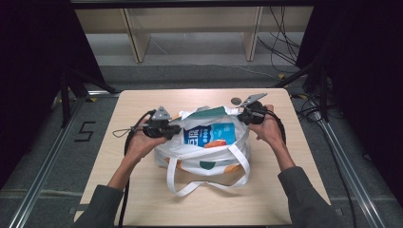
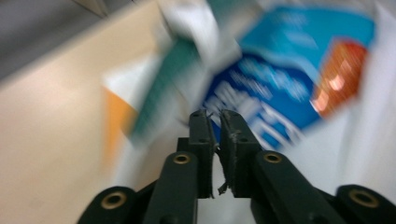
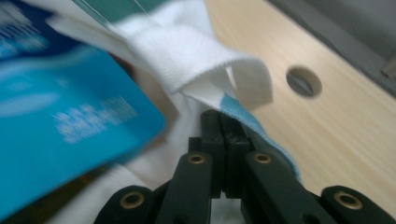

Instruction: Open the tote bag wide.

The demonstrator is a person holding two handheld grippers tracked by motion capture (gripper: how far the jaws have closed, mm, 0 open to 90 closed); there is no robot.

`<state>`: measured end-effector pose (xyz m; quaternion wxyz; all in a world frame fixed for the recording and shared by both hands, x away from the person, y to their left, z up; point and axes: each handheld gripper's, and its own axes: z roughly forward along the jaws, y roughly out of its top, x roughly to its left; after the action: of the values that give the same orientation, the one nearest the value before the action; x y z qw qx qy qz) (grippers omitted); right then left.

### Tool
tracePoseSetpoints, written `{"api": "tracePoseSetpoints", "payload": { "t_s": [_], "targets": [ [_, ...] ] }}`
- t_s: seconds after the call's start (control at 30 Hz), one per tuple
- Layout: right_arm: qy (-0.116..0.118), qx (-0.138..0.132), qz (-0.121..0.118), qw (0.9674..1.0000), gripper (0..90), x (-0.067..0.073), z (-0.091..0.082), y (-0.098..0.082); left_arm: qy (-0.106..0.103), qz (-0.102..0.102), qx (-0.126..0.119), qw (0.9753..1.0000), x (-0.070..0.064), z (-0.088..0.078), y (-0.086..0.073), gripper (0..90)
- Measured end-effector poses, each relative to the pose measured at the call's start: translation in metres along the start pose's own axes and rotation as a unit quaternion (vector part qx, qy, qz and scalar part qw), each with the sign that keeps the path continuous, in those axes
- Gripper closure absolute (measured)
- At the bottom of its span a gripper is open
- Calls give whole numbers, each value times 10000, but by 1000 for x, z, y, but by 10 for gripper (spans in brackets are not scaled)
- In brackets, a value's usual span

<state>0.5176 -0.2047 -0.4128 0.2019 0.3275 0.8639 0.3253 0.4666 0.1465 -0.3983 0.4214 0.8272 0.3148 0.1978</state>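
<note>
1. Here the white tote bag (image 1: 204, 152) lies in the middle of the wooden surface (image 1: 119, 142), its mouth held apart by a tool at each side, with a blue packet (image 1: 209, 134) showing inside.
2. The right tool (image 3: 225, 122) is clamped tight on the bag's rim (image 3: 252, 123), the fabric pinched flat between its jaws at the far right corner of the opening.
3. The left tool (image 2: 213, 115) stands at the left edge of the mouth with its jaws only a narrow slit apart; no cloth shows between them in the blurred left gripper view, so its hold on the bag looks lost or nearly so.
4. Likely risk: with one side free, the opening sags shut over the blue packet, and a pull from the right alone drags the whole bag across the surface.
5. Another risk: the long white handles (image 1: 209, 183) trail loose toward the person and could snag a forearm.
6. The round hole (image 3: 303, 81) in the surface sits near the right corner; bag cloth could catch on it.
</note>
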Motion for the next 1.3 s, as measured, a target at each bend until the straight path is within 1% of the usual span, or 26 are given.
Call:
{"api": "tracePoseSetpoints", "payload": {
  "t_s": [0.03,0.07,0.13,0.2,0.23,0.27,0.3,0.33,0.4,0.43,0.5,0.53,0.6,0.7,0.77,0.83,0.87,0.9,0.93,0.97,1.03,1.07,1.13,1.2,1.27,1.3],
  "targets": [
    [-2,-140,-38,9999,900,0,-4,2,73,-56,-63,9999,4,0,3,809],
    [66,-127,-50,9999,900,0,-9,4,238,-87,-99,9996,8,1,6,809],
    [25,-355,26,9994,900,-3,-10,7,370,-249,-18,9990,20,9,7,830],
    [28,-313,96,9995,900,-5,-4,6,438,-447,175,9979,31,23,2,851],
    [5,-195,121,9997,900,-6,2,4,548,-412,336,9971,35,30,-1,853],
    [-77,-174,136,9997,900,-7,9,1,553,-452,494,9962,40,37,-6,868],
    [-77,-119,190,9997,900,-9,14,-2,553,-452,494,9962,40,37,-6,872],
    [-41,-47,302,9995,900,-10,20,-6,544,-508,685,9949,46,47,-15,887],
    [17,48,463,9989,900,-11,28,-12,446,-753,705,9937,50,55,-24,891],
    [46,155,449,9989,900,-12,31,-15,417,-748,702,9939,52,57,-26,892],
    [-17,346,444,9984,900,-8,38,-19,350,-941,647,9928,56,58,-29,893],
    [31,406,491,9980,900,-6,42,-22,328,-936,676,9928,56,58,-29,893],
    [69,496,460,9977,900,-6,44,-26,366,-816,753,9931,54,57,-29,893],
    [58,329,499,9982,900,-6,43,-31,413,-752,722,9937,49,51,-25,889],
    [-5,291,384,9988,900,-2,29,-25,377,-664,590,9953,42,44,-20,836],
    [-5,60,467,9989,897,0,16,-21,396,-529,470,9967,34,35,-17,808],
    [-40,-56,356,9993,895,-1,9,-18,398,-413,450,9973,30,28,-15,798],
    [-16,-208,349,9992,893,1,-1,-15,377,-473,343,9976,27,24,-15,793],
    [70,-219,324,9992,894,4,-7,-13,286,-543,223,9979,24,18,-15,790],
    [138,-333,179,9992,897,9,-14,-11,259,-589,125,9979,22,14,-14,784],
    [170,-517,-13,9985,900,16,-23,-8,224,-583,47,9980,20,10,-14,773],
    [204,-600,-127,9979,900,22,-29,-6,201,-536,-48,9983,14,-1,-14,768],
    [263,-728,-297,9966,900,29,-36,-3,76,-532,-109,9985,10,-8,-14,759],
    [352,-730,-246,9964,900,35,-43,-2,37,-602,-222,9979,5,-14,-15,748],
    [286,-850,-277,9956,900,39,-46,-2,-19,-526,-272,9982,2,-20,-16,742],
    [347,-766,-265,9961,900,40,-48,-3,-81,-559,-322,9979,0,-23,-17,737]
  ]
}}
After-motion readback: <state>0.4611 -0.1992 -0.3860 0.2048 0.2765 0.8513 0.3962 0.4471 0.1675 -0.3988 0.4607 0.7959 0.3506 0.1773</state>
